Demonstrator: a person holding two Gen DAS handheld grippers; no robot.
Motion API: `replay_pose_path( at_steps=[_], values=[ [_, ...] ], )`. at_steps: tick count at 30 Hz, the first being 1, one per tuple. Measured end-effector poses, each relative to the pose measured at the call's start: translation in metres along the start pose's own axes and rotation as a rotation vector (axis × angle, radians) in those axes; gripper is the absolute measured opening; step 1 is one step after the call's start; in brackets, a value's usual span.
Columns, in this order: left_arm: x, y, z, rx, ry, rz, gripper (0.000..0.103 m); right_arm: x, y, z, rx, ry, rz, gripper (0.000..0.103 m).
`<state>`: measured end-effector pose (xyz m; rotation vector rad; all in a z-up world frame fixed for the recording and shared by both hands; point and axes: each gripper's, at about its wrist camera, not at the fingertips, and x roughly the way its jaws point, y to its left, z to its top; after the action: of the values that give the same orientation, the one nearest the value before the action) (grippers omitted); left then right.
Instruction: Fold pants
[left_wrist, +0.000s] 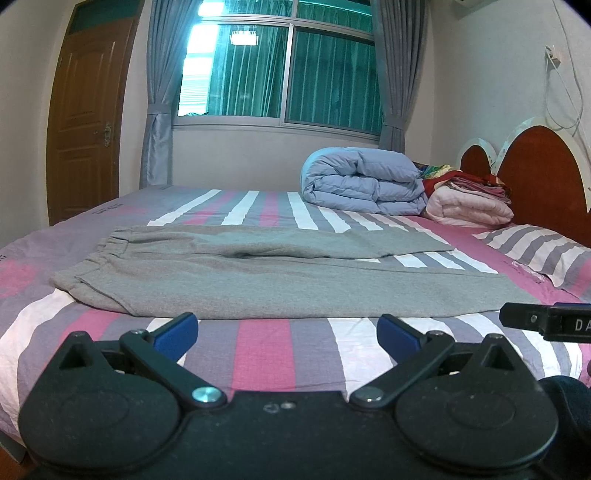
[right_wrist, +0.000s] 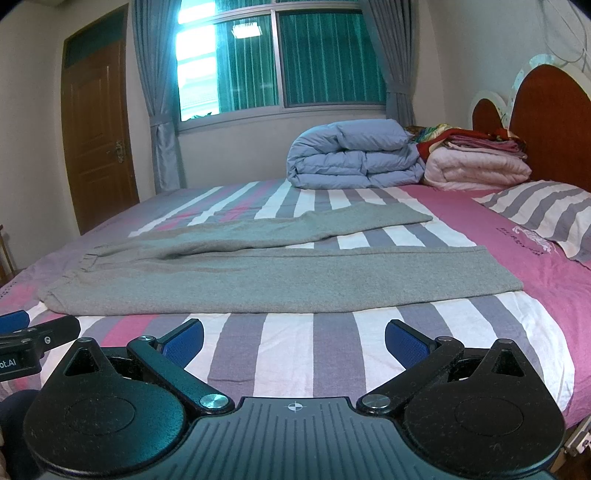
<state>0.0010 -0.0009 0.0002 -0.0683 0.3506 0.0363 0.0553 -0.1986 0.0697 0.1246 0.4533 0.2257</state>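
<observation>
Grey sweatpants (left_wrist: 258, 277) (right_wrist: 207, 277) lie flat across the striped bed, waistband to the left, both legs stretching right and spread slightly apart. My left gripper (left_wrist: 286, 334) is open, its blue pads hovering over the bed's near edge, short of the pants' near leg. My right gripper (right_wrist: 293, 338) is open too, likewise just in front of the near leg and further toward the leg ends. Neither holds anything. Part of the right gripper shows at the right edge of the left wrist view; the left one shows at the left edge of the right wrist view.
A rolled blue duvet (left_wrist: 362, 181) (right_wrist: 351, 158) and folded pink blankets (left_wrist: 469, 206) (right_wrist: 476, 166) sit at the far side by the red headboard (left_wrist: 535, 177). A striped pillow (right_wrist: 543, 214) lies at the right. A wooden door (left_wrist: 85, 122) stands at the left.
</observation>
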Motion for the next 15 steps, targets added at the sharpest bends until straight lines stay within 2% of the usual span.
replay_pose_path(
  at_steps=[15],
  values=[
    [-0.0005,-0.0009,-0.0008,-0.002,-0.002,0.006,0.097,0.0003,0.0001,0.0005,0.001,0.003,0.0,0.103]
  ],
)
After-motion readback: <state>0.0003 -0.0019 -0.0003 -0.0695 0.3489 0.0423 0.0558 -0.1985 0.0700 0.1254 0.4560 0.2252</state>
